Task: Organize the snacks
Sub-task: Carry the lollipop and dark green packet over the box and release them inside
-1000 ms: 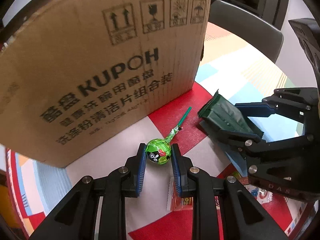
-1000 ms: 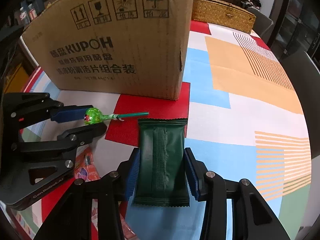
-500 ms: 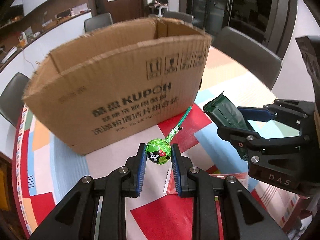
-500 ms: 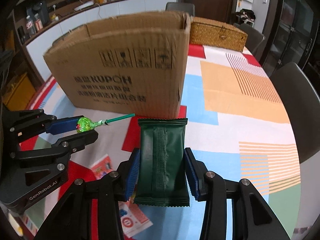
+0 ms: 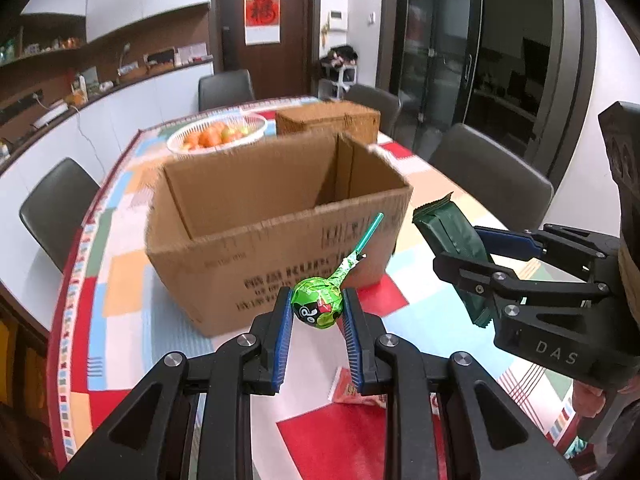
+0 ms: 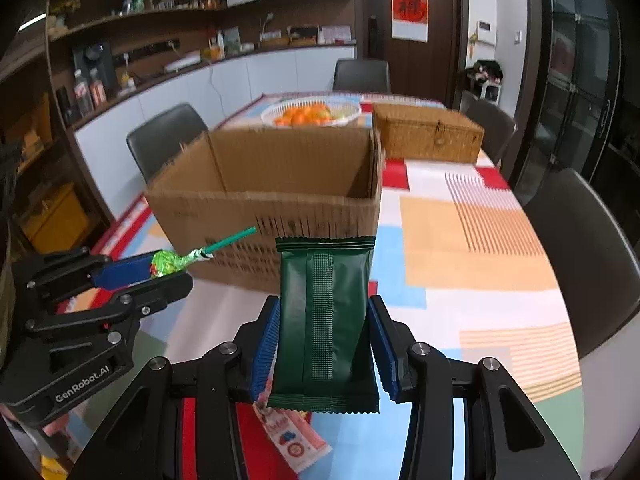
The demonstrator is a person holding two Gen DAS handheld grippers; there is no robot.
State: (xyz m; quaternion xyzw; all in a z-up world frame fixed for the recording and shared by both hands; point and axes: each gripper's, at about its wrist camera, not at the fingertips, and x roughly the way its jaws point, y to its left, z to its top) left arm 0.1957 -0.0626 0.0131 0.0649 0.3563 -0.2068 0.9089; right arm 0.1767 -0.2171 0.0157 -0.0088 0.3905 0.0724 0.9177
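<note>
My left gripper (image 5: pixel 316 310) is shut on a green-wrapped lollipop (image 5: pixel 318 307), its teal stick pointing up toward the open cardboard box (image 5: pixel 280 216). In the right wrist view the same lollipop (image 6: pixel 168 263) shows at the left, level with the box front. My right gripper (image 6: pixel 324 334) is shut on a dark green snack packet (image 6: pixel 324 316), held upright before the box (image 6: pixel 272 184). From the left wrist the packet (image 5: pixel 452 248) hangs to the right of the box. Both grippers are held in the air above the table, short of the box's near wall.
A red-and-white snack wrapper (image 6: pixel 294 438) lies on the patterned tablecloth (image 6: pixel 460 248) below the grippers. Behind the box stand a white basket of oranges (image 6: pixel 312 114) and a wicker box (image 6: pixel 428 132). Dark chairs (image 5: pixel 492 176) ring the table.
Both grippers rose from the table with the lollipop and the green packet held. The box, seen from low before, now shows its open top and inside walls.
</note>
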